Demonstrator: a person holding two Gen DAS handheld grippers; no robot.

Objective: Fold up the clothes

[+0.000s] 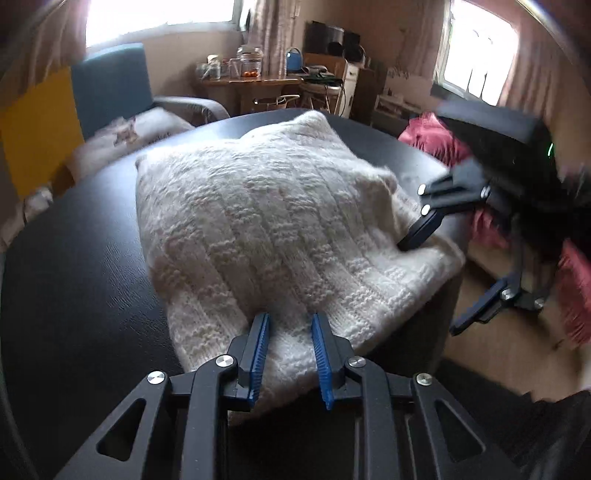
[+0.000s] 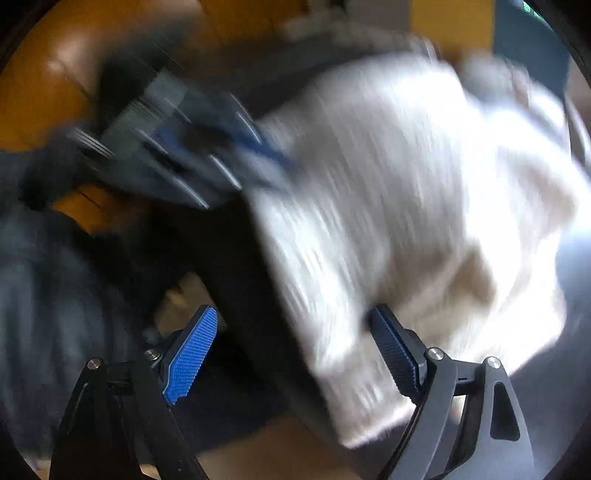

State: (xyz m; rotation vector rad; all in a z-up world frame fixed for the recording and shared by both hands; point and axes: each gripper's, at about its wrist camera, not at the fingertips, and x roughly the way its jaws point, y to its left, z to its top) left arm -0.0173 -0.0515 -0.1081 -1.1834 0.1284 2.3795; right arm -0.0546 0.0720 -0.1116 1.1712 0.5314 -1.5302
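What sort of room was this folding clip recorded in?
Probably a lived-in home room: a blue upholstered armchair by a curtained window, and a cluttered wooden side table with glass jars. The white knitted sweater lies on a dark leather-look table.

A round black table with a leather-like grained top (image 1: 74,258) fills the foreground. Behind it stands a blue upholstered armchair with a grey armrest (image 1: 110,85), beside a flat yellow panel (image 1: 40,129). Two bright windows (image 1: 159,18) (image 1: 476,55) with pale patterned curtains (image 1: 264,18) let daylight in. A cluttered wooden side table (image 1: 255,81) carries glass jars (image 1: 249,61) and a blue kettle (image 1: 294,59). The walls are beige, the floor light wood (image 1: 498,343).
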